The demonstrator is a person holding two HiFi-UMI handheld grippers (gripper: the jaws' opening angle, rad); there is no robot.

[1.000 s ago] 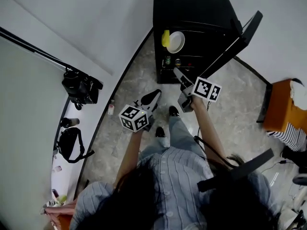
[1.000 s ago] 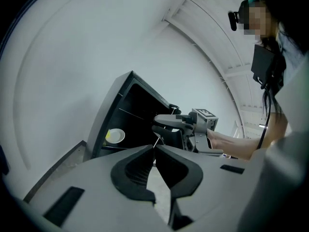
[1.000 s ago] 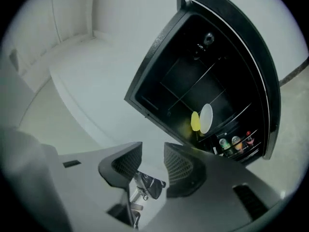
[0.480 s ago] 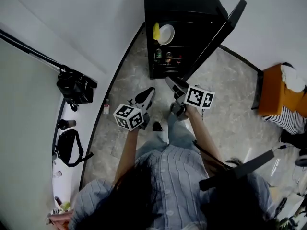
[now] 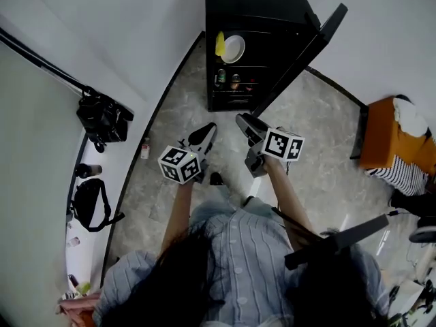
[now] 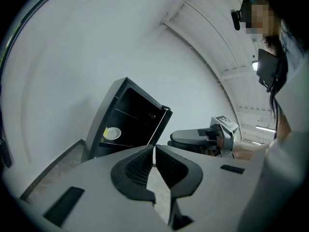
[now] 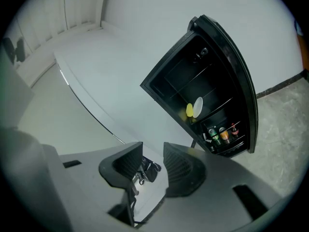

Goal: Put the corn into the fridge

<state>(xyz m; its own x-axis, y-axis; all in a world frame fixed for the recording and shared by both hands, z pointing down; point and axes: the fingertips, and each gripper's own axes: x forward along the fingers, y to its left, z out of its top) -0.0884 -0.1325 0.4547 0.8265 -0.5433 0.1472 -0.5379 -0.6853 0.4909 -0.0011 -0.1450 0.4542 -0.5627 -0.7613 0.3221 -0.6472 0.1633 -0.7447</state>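
Both claws have drawn back from the fridge since a second ago, the right one farther, and the open black cabinet now lies well apart from them at 12 o'clock in the head view. The left claw (image 6: 154, 153) has its ribbed pads pressed almost together with only a thin slit between them and nothing in it; in the head view it (image 5: 204, 135) points toward 1 o'clock over the floor (image 5: 320, 135). The right claw (image 7: 152, 158) stands spread and is closing, with nothing between its pads, only the pale wall and a dark camera far behind the gap; in the head view it (image 5: 249, 142) sits just at 3 o'clock of the left one, both near each other but not touching. Farther out, the fridge (image 5: 252, 5) stands against the wall with its door (image 5: 300, 53) swung wide toward 2 o'clock. The corn (image 5: 220, 44) already lies on an upper shelf inside, touching or just beside a white plate (image 5: 234, 48) at its 3 o'clock, and the right gripper view shows the same yellow corn (image 7: 189, 110) beside that plate (image 7: 198, 106). Bottles (image 7: 222, 134) stand in a row on the shelf below. A black camera (image 5: 102, 118) rests against the wall at 9 o'clock.
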